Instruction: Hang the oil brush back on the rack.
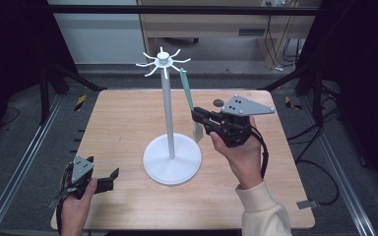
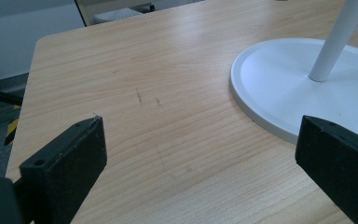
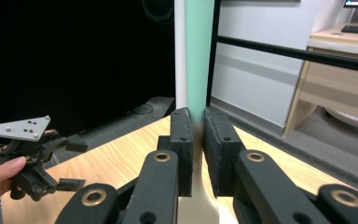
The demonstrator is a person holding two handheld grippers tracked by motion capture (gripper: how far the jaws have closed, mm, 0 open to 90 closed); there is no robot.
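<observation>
A white stand (image 1: 168,113) with a round base (image 1: 172,160) and a crown of hooks (image 1: 163,61) rises mid-table. My right gripper (image 1: 197,117) is to its right, shut on a utensil with a mint-green handle (image 1: 187,91) and a pale blade (image 1: 197,132) below the jaws. The handle's top end lies close to one hook; whether it hangs there I cannot tell. In the right gripper view the gripper (image 3: 198,126) clamps the green handle (image 3: 199,56) upright. My left gripper (image 1: 110,179) rests open at the front left; in its own view the gripper (image 2: 200,140) holds nothing, and the base (image 2: 279,84) is ahead to the right.
The wooden table (image 1: 123,128) has a small dark round object (image 1: 218,103) near its back edge, behind the right gripper. Black frame struts stand at both back corners. A wooden desk (image 3: 340,84) and cables lie beyond the table.
</observation>
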